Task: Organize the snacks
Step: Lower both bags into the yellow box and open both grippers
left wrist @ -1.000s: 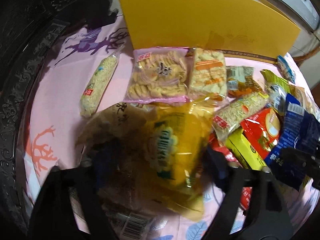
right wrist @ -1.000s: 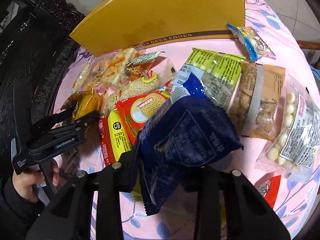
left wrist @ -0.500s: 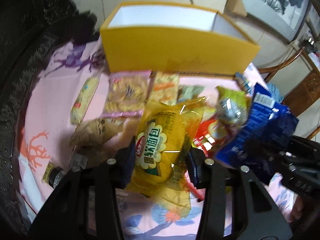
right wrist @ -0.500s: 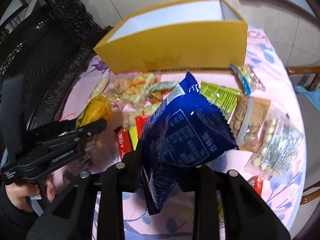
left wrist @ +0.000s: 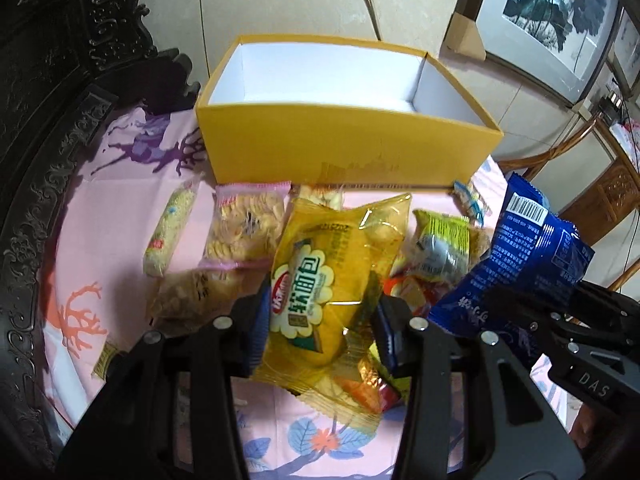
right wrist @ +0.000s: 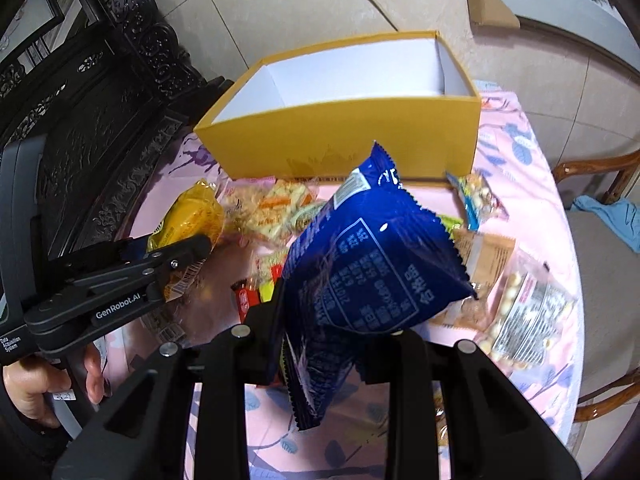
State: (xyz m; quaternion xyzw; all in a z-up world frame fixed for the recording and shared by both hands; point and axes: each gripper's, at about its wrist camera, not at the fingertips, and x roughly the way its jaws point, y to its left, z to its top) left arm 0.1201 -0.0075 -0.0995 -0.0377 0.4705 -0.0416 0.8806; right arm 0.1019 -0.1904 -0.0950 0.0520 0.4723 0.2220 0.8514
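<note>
A yellow transparent plastic bread packet [left wrist: 320,280] is clamped between the blue-padded jaws of the left gripper [left wrist: 320,320], which have just been closing on it. The packet is held above the pink patterned tablecloth [left wrist: 100,208], its long axis running away from the gripper towards the open yellow cardboard box [left wrist: 340,148], with its crimped far end pointing at the box's near wall. A glossy dark-blue foil snack bag [right wrist: 372,256] is pinched low down by the narrowly set jaws of the right gripper [right wrist: 320,344]; the bag is seen raised clear of the table, its long axis tilted up and rightwards, its serrated top edge towards the box [right wrist: 360,144]. Other loose snack packets [left wrist: 244,228] are spread on the cloth between the grippers and the box, whose white interior shows nothing inside.
</note>
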